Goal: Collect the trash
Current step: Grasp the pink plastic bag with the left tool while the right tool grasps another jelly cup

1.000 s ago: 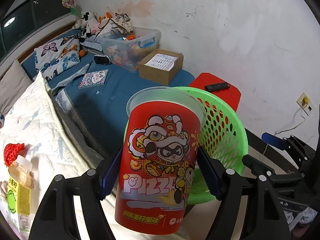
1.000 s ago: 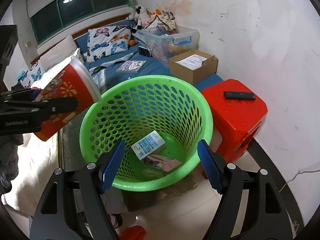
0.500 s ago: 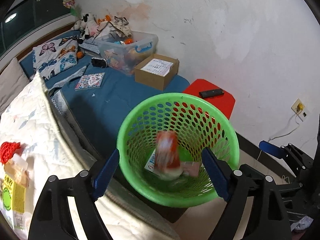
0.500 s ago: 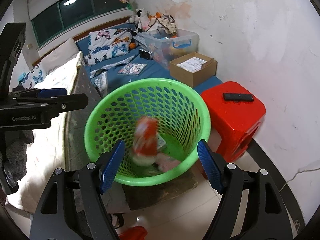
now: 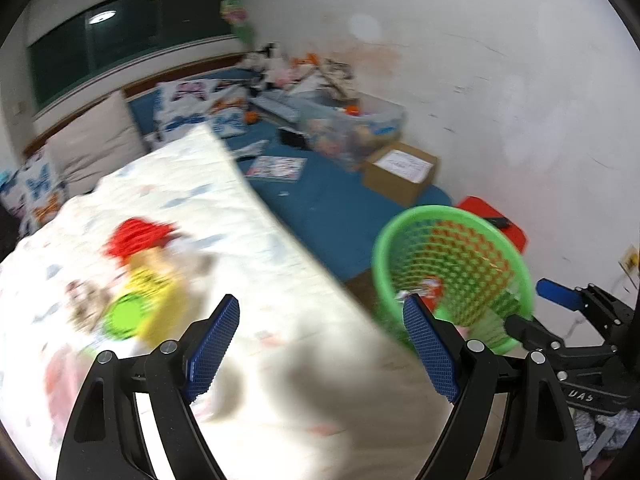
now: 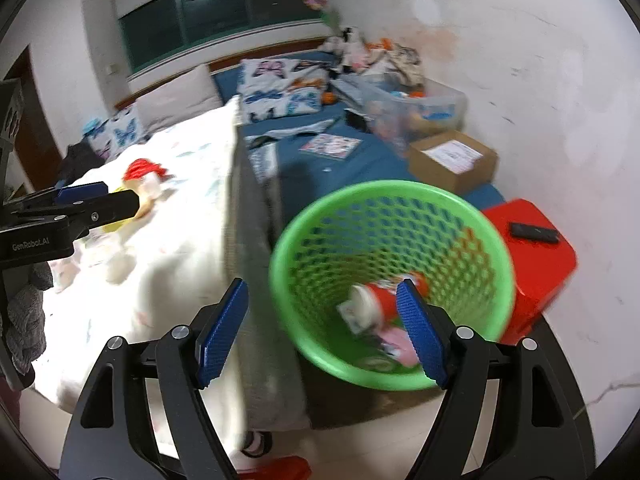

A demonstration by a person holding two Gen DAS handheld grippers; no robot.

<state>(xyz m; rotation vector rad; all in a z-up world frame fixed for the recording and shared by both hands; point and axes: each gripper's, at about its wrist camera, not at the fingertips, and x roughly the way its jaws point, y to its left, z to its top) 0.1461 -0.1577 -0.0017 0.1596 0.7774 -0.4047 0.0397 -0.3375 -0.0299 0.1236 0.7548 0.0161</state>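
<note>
A red pizza cup (image 6: 384, 300) lies on its side in the green mesh basket (image 6: 400, 192), among a few other scraps. In the left wrist view the basket (image 5: 440, 212) stands low on the right. My left gripper (image 5: 320, 304) is open and empty above the white quilt (image 5: 260, 240). Ahead of it on the left lie a red mesh wad (image 5: 136, 236) and a blurred yellow-green packet (image 5: 148, 308). My right gripper (image 6: 322, 286) hangs over the basket's near left rim, its jaws opening and pressing on nothing. Its right finger overlaps the cup in the picture.
A red stool (image 6: 536, 264) with a black remote (image 6: 534, 233) stands right of the basket by the wall. On the blue mattress (image 6: 340, 168) behind are a cardboard box (image 6: 456, 164), a clear storage bin (image 6: 420, 108), a booklet and butterfly pillows.
The left gripper let go of the red cup, which dropped into the basket. Both grippers then swung left, the left one from above the basket to above the quilt.
</note>
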